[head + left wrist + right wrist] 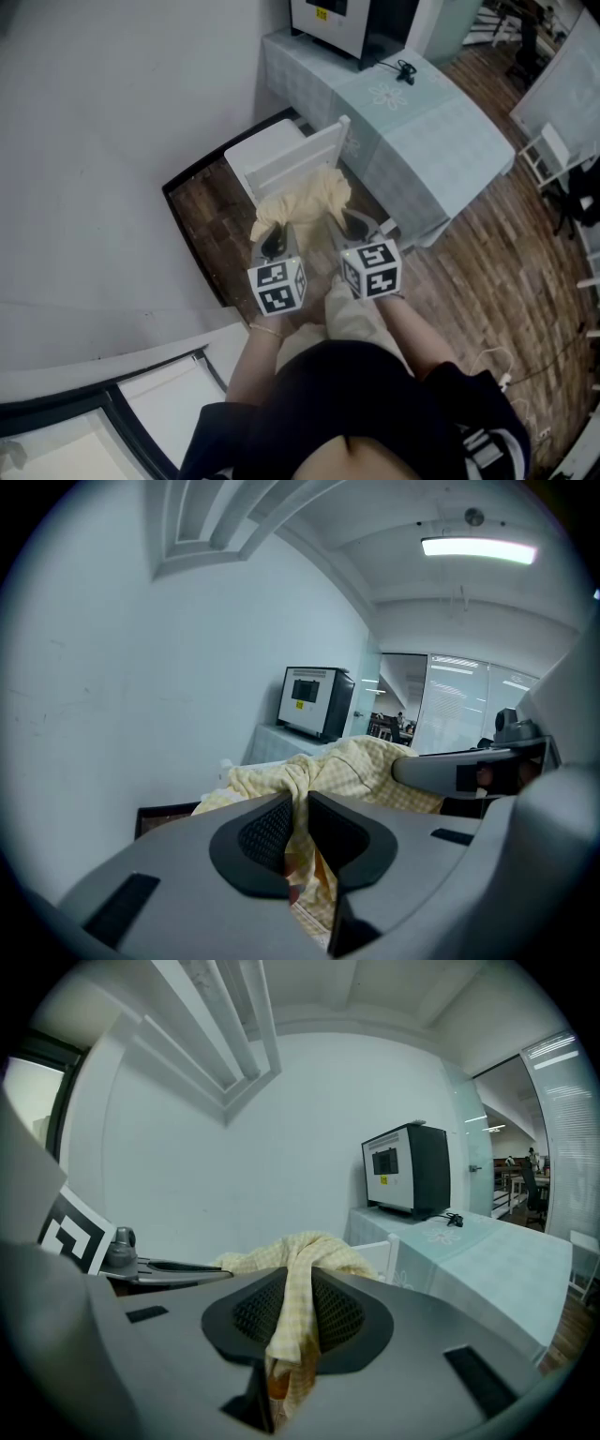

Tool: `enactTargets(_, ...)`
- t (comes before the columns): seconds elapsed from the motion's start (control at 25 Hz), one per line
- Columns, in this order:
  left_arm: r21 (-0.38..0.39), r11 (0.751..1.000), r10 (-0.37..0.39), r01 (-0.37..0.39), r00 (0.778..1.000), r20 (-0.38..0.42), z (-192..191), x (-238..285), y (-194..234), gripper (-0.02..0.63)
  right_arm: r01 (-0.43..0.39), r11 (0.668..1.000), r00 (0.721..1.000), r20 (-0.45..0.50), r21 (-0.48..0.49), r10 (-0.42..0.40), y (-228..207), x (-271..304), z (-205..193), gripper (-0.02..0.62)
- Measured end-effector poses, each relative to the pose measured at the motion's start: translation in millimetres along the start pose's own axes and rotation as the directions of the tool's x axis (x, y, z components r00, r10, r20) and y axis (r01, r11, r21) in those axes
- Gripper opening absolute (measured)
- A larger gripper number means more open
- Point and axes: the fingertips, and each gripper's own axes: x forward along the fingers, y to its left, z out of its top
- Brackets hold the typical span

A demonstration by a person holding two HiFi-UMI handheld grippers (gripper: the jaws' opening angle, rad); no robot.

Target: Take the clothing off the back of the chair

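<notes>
A pale yellow checked garment (pixel 302 199) hangs bunched between my two grippers, just in front of the white chair's (pixel 281 159) backrest. My left gripper (pixel 271 236) is shut on the garment's left part; in the left gripper view the cloth (pixel 328 771) is pinched between the dark pads and runs off toward the right gripper. My right gripper (pixel 352 223) is shut on the garment's right part, and the cloth (pixel 295 1283) drapes over and between its pads. Whether the cloth still touches the backrest I cannot tell.
The white chair stands on a dark wooden floor patch (pixel 206 220) by the white wall. A table with a pale green cloth (pixel 422 131) stands right of the chair, a grey box-shaped machine (pixel 333 21) on its far end. The person's legs are right behind the grippers.
</notes>
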Motion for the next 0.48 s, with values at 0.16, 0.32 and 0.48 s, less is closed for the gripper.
enactTargets(0.16, -0.001, 1.0, -0.007, 0.007, 1.0, 0.001, -3.6, -15.2, -2.1, 0.048, -0.003, 1.0, 1.0, 0.006, -0.004, 0.003, 9.2, -13.3, -3.4, 0.078)
enactTargets(0.32, -0.001, 1.0, -0.013, 0.013, 1.0, 0.001, -8.2, -27.6, -3.9, 0.049, -0.012, 1.0, 1.0, 0.009, -0.007, 0.013, 17.0, -24.3, -7.3, 0.078)
enactTargets(0.48, 0.0, 1.0, -0.019, 0.019, 1.0, 0.002, -12.3, -40.1, -4.9, 0.049, -0.017, 1.0, 1.0, 0.014, -0.011, 0.017, 24.5, -34.2, -11.1, 0.078)
